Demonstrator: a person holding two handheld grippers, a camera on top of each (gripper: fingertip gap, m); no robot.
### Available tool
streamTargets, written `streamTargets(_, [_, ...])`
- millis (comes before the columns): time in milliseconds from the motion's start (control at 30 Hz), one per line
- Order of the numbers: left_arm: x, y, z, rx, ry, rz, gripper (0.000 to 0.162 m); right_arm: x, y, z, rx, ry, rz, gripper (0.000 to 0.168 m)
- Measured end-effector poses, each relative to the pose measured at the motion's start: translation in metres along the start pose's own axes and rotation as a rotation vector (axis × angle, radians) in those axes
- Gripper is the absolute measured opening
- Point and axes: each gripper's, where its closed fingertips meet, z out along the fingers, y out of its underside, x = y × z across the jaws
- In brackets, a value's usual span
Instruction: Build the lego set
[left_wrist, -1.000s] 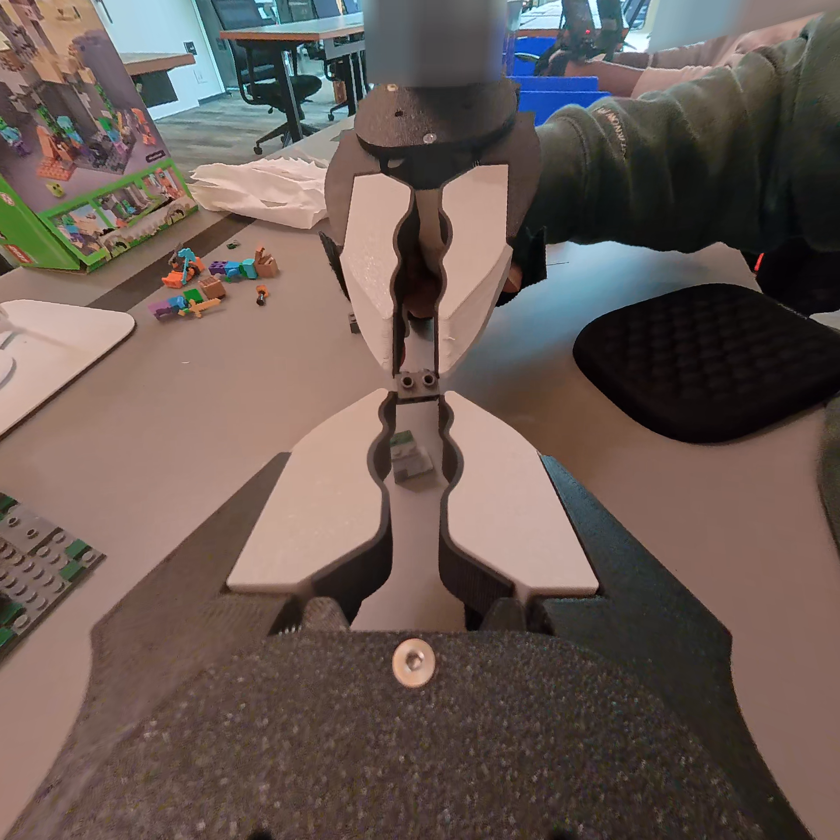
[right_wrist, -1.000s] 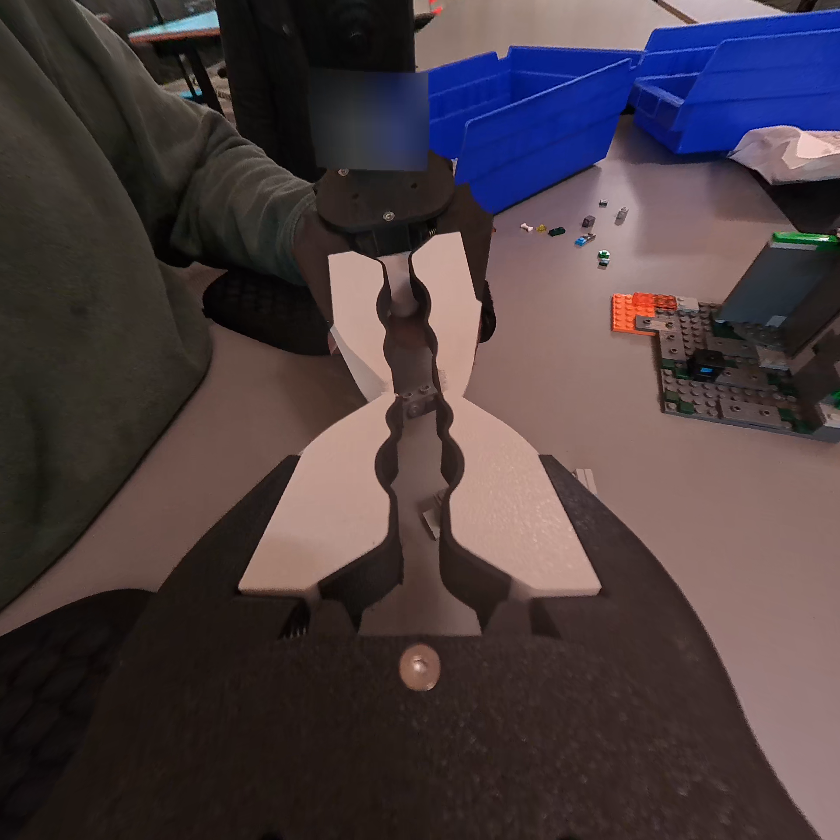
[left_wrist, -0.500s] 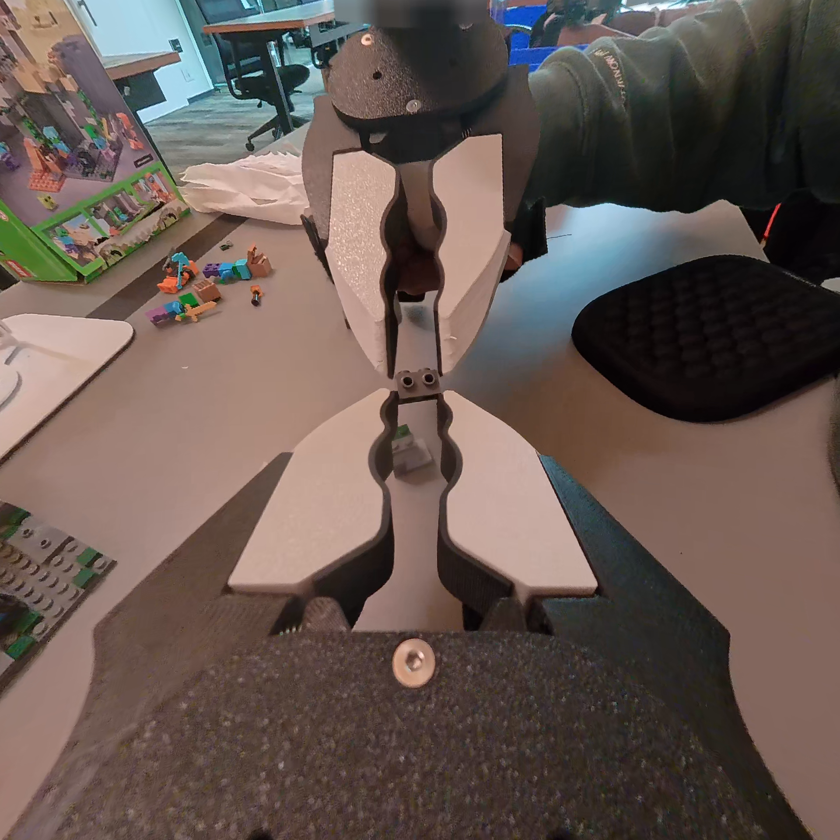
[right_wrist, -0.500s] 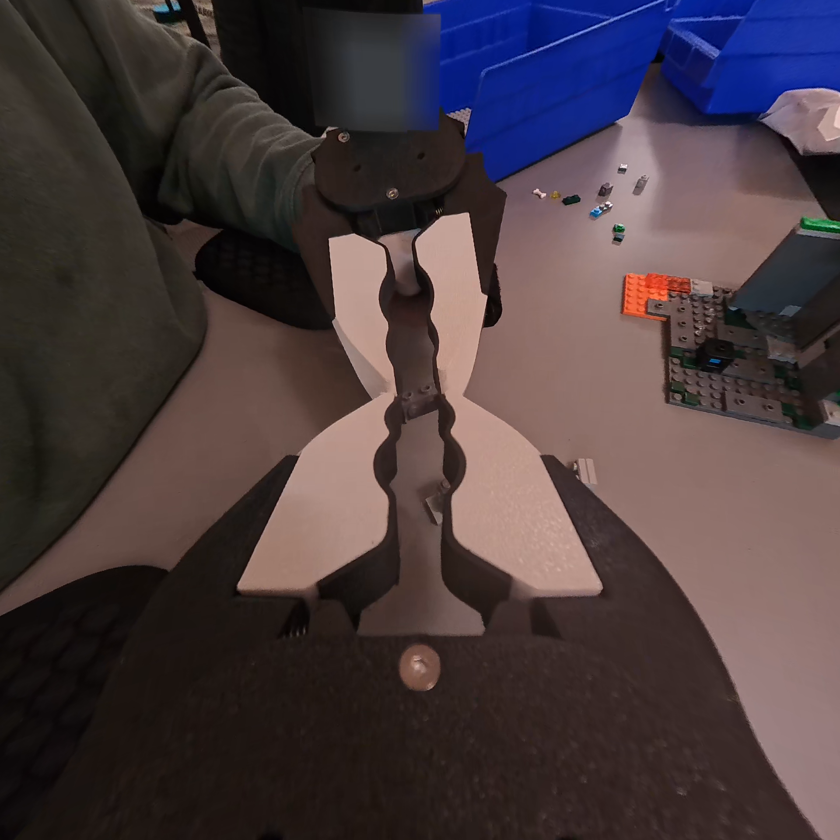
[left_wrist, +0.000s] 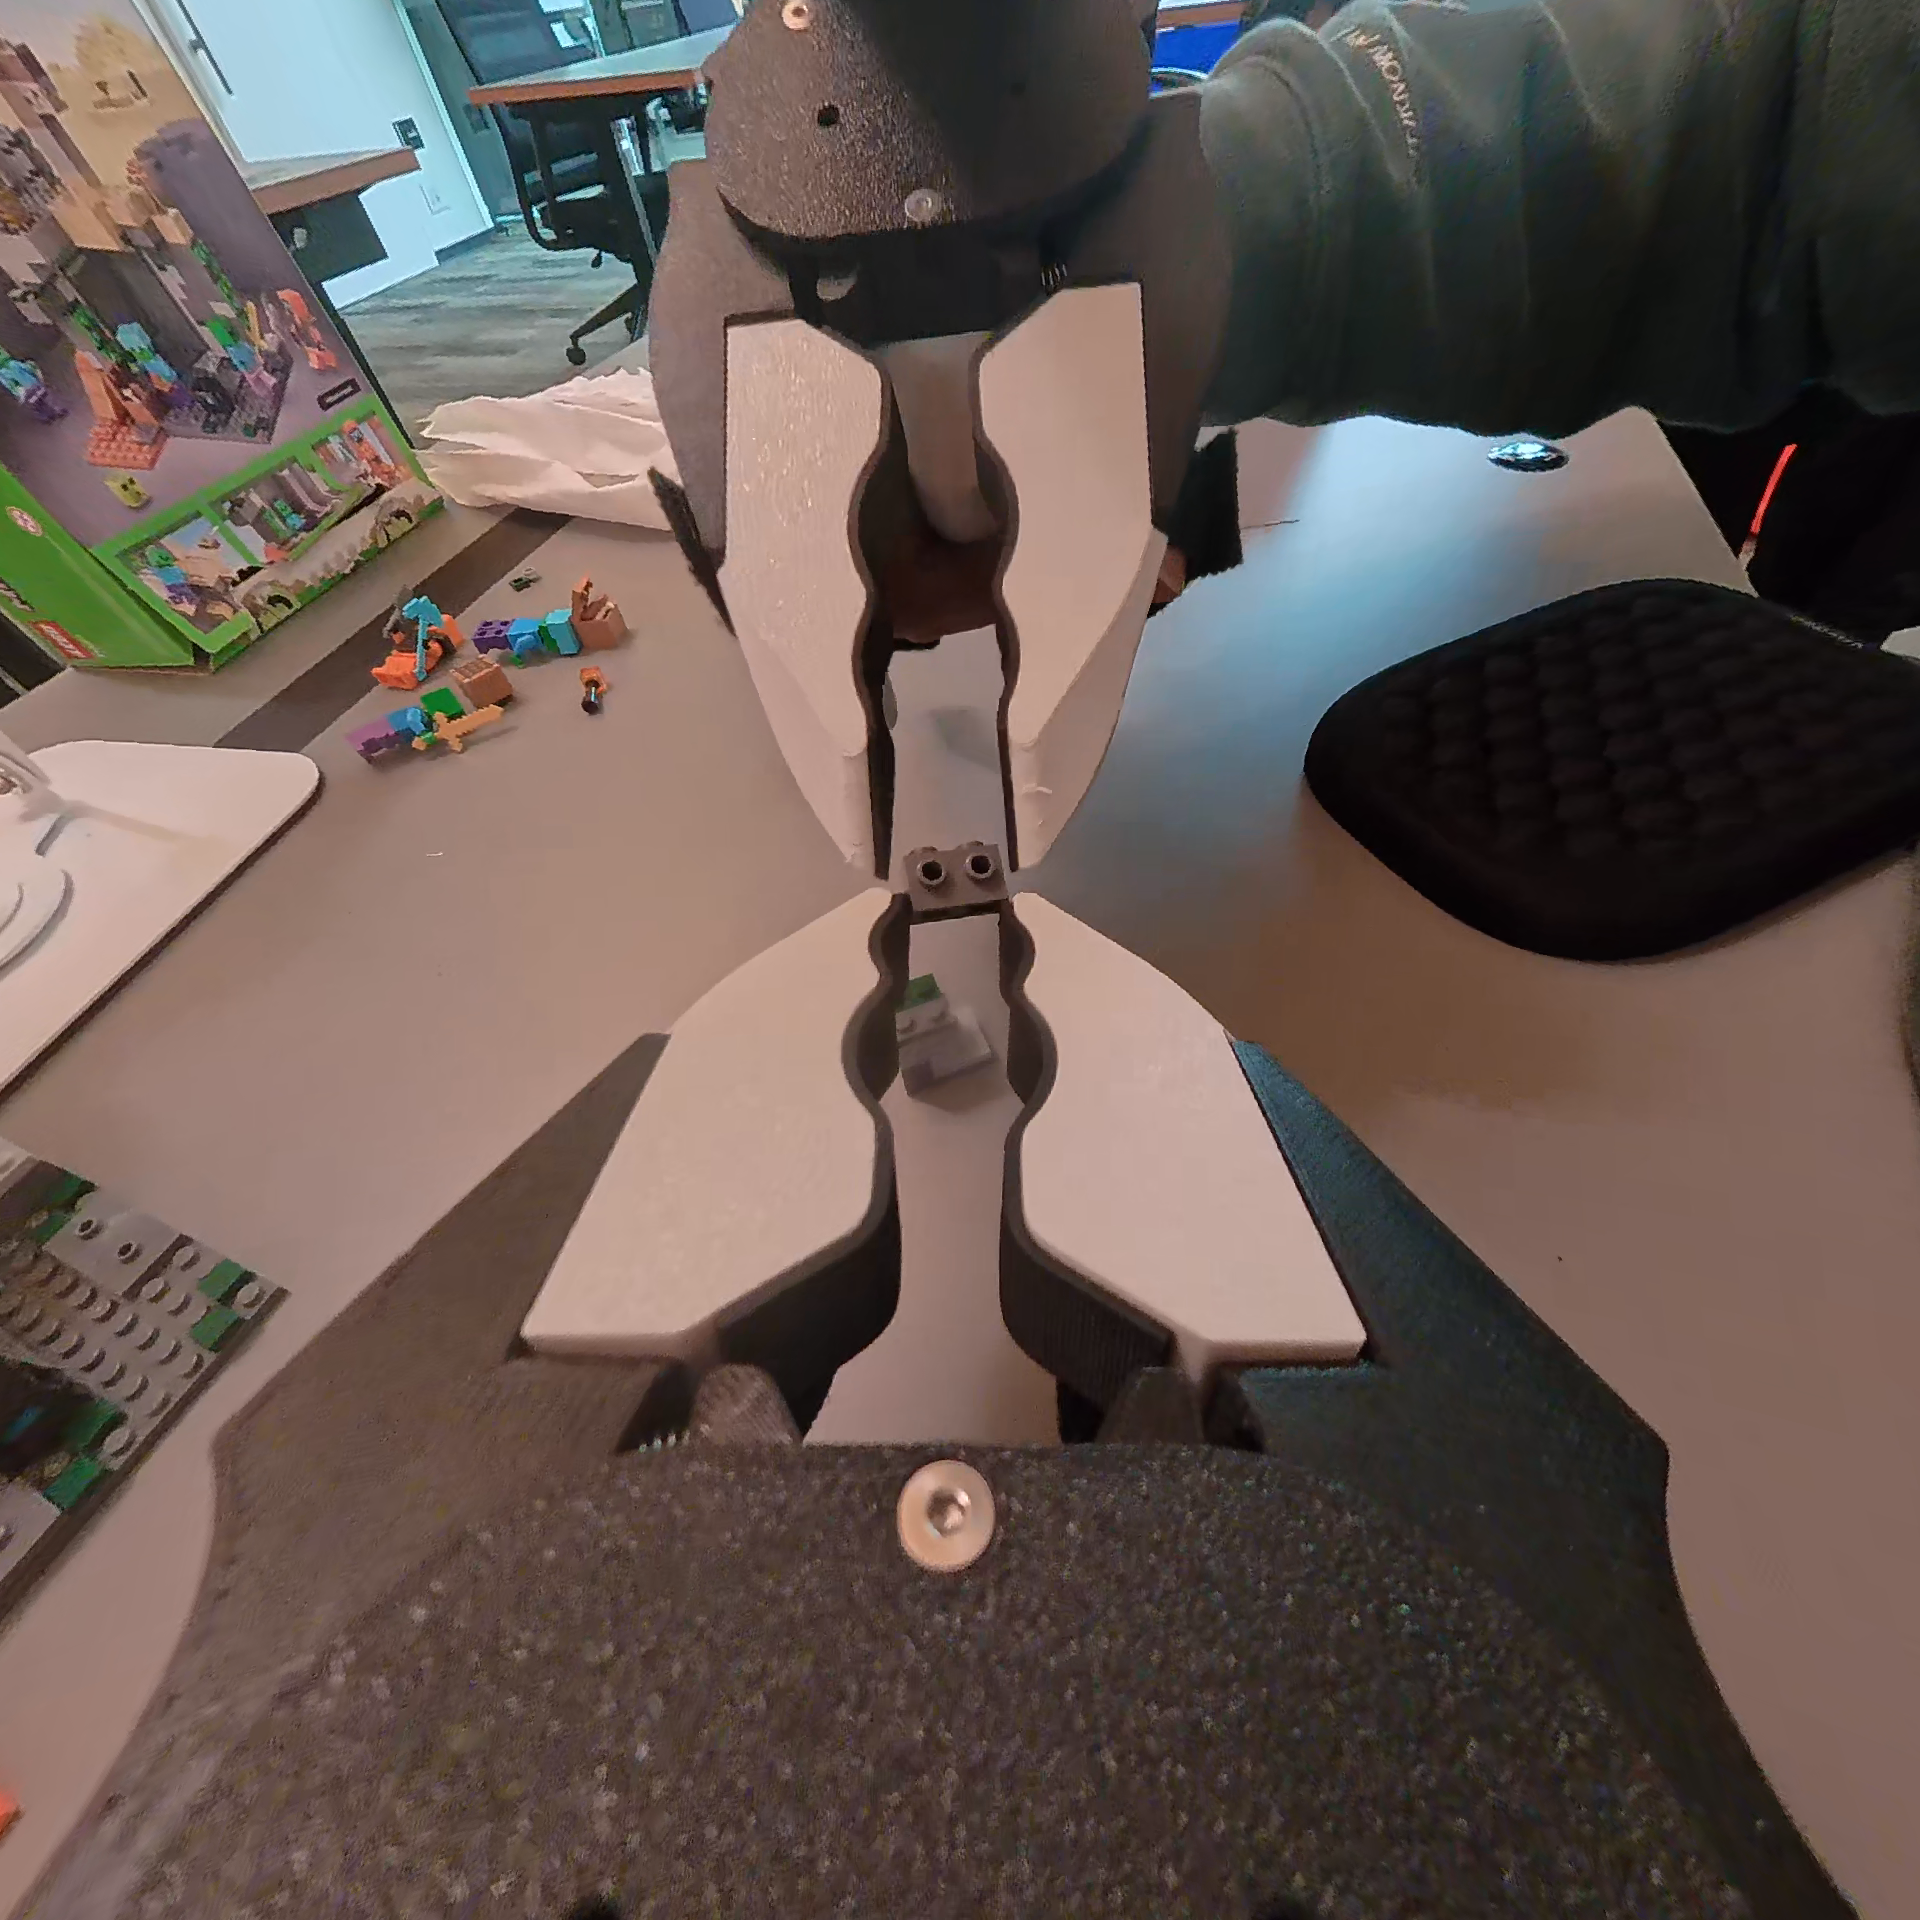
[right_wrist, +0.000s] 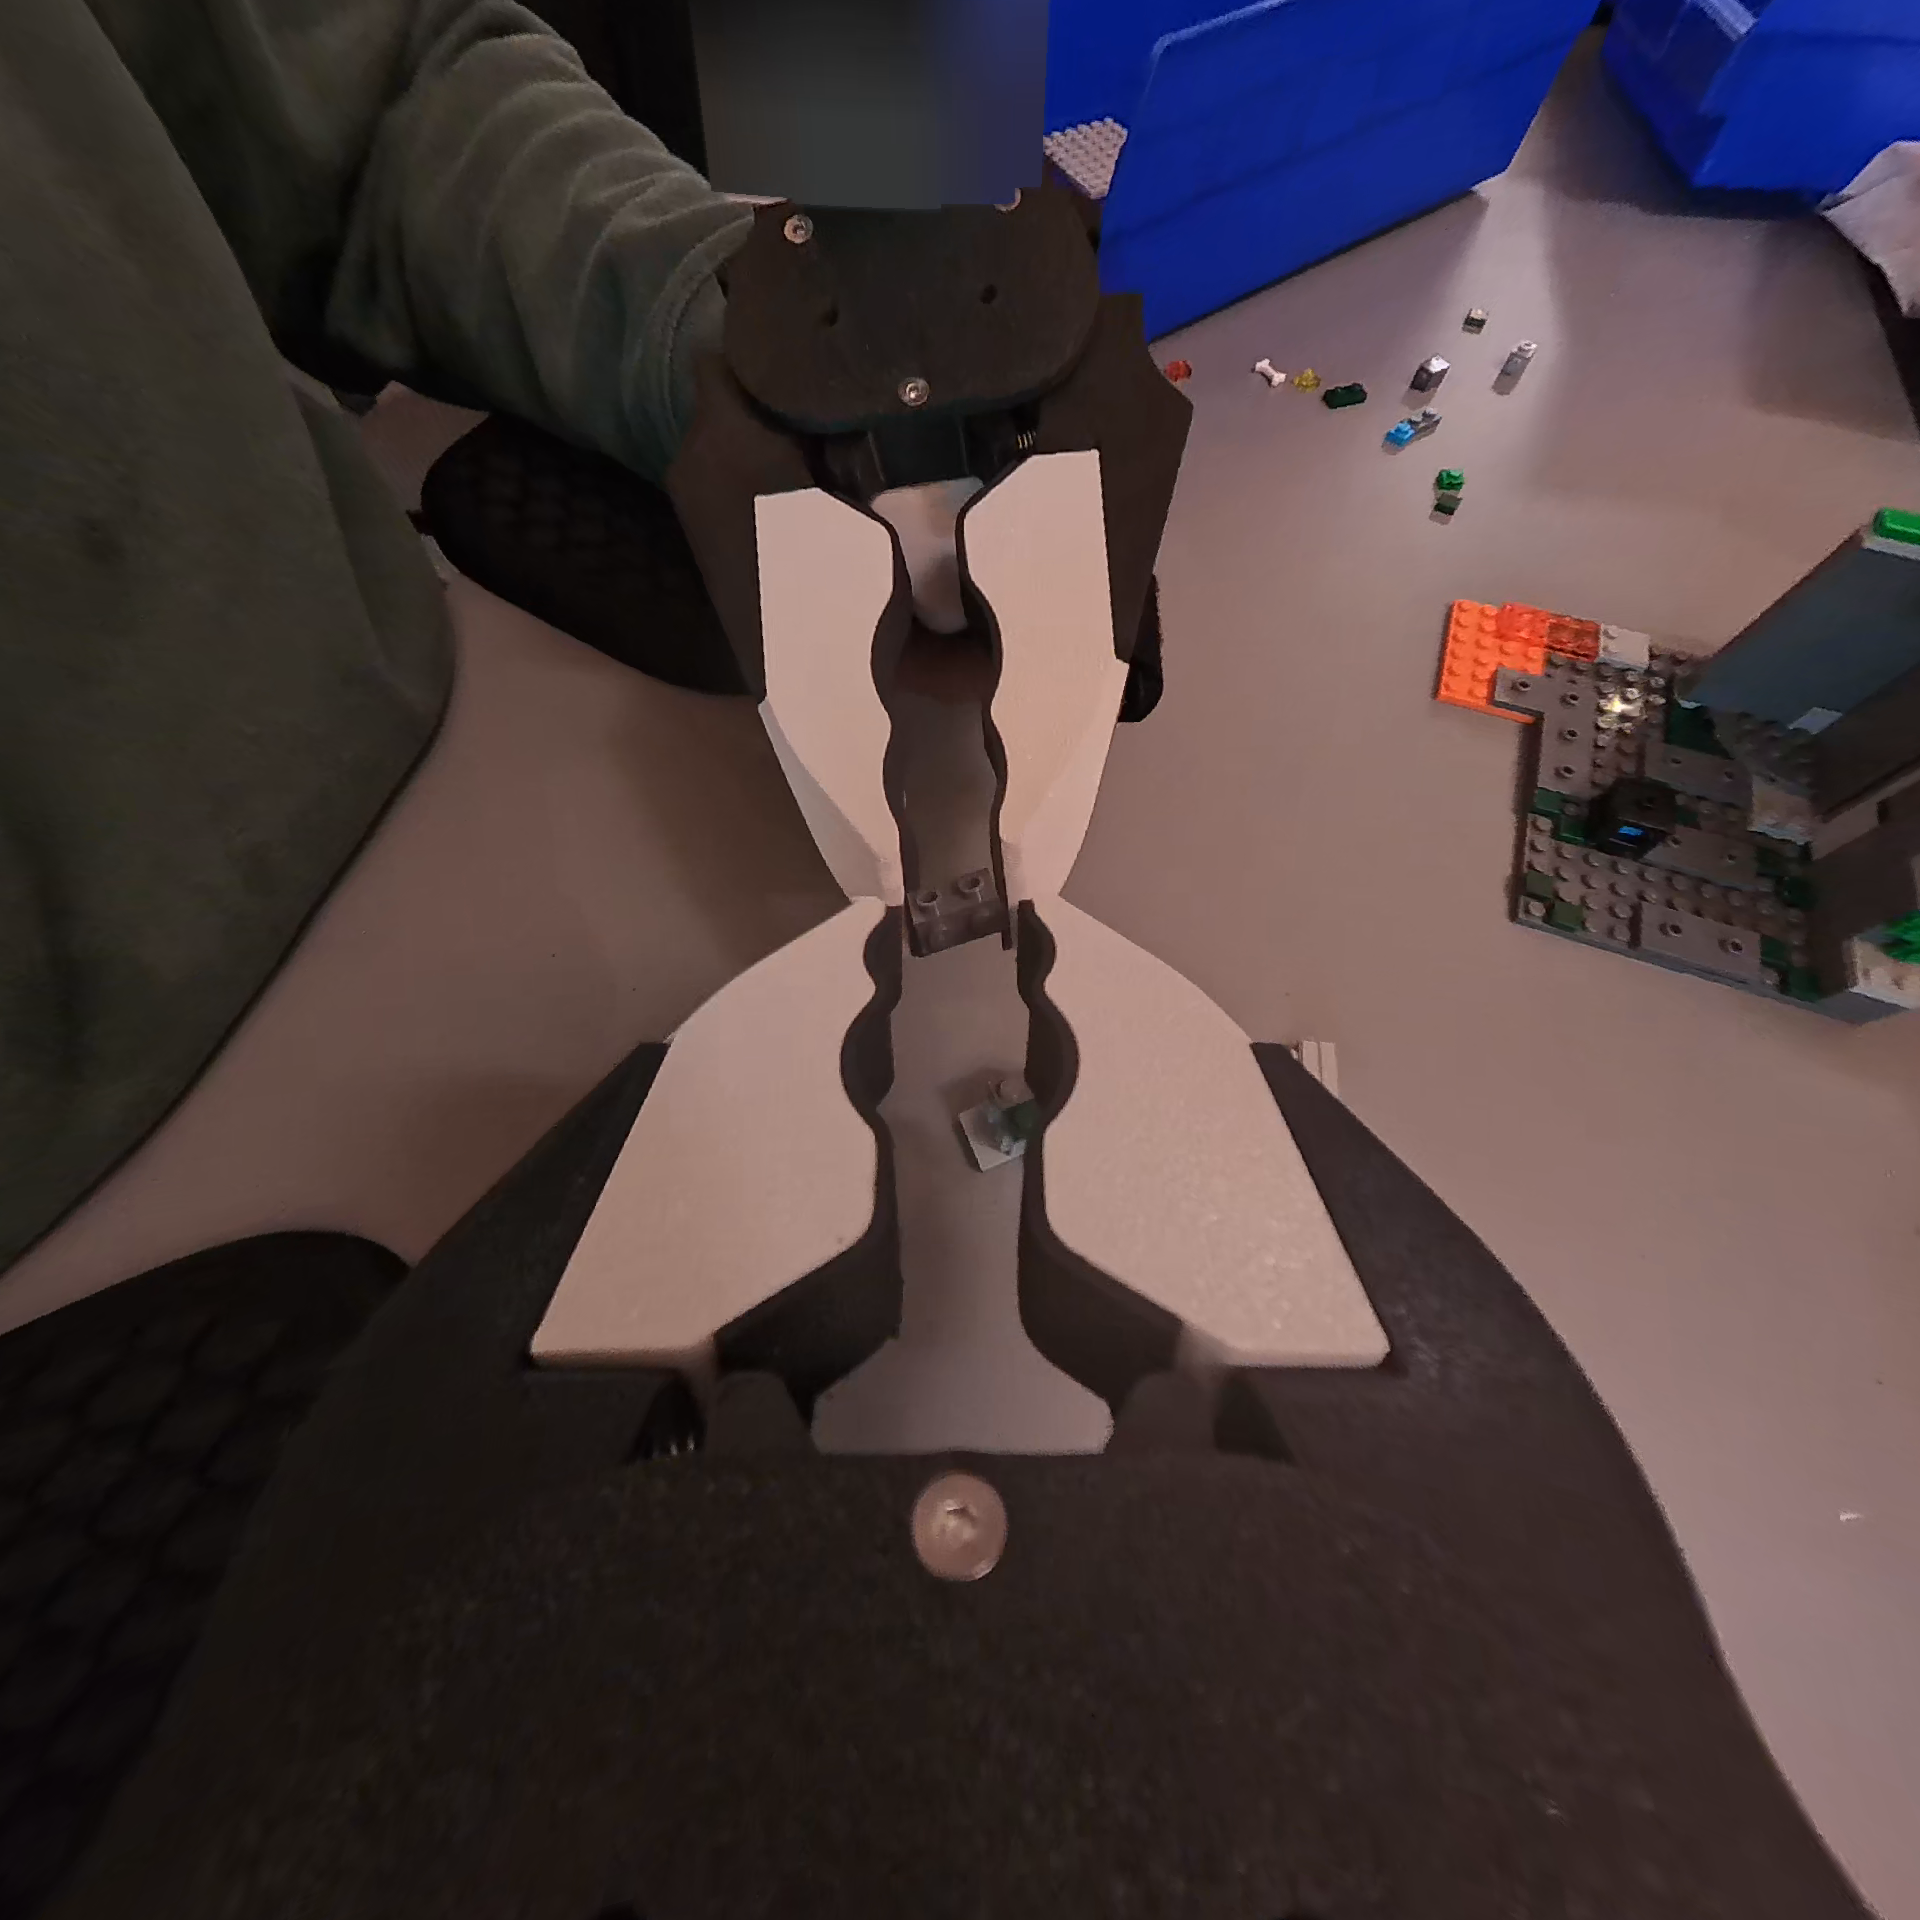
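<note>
A pale grey surface (left_wrist: 520, 987) is seen in an office with desks at upper left. A green printed cardboard box (left_wrist: 177, 416) stands at left; blue plastic bins (right_wrist: 1299, 135) at upper right. A small dark grey two-stud brick (left_wrist: 957, 881) is clamped at centre by the left hand-held gripper (left_wrist: 957, 920) and right hand-held gripper (right_wrist: 961, 925) together.

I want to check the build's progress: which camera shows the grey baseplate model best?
The right wrist view: the grey baseplate model lies almost whole at right, with orange plates and a tall grey wall. The left wrist view catches only a studded corner at its left edge.
</note>
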Motion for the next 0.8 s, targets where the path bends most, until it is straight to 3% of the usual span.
streamTargets(300, [-0.004, 0.003, -0.002, -0.023, -0.004, -0.004, 0.014, 0.003, 0.001, -0.002, -0.068, 0.007, -0.053, 0.016])
streamTargets(500, [-0.022, 0.021, -0.006, -0.106, -0.076, 0.01, 0.017, 0.022, 0.023, -0.018, -0.348, 0.022, -0.115, 0.016])
streamTargets(800, [-0.027, 0.036, -0.005, -0.183, -0.103, 0.044, 0.015, 0.015, 0.054, 0.011, -0.625, -0.037, -0.186, 0.016])
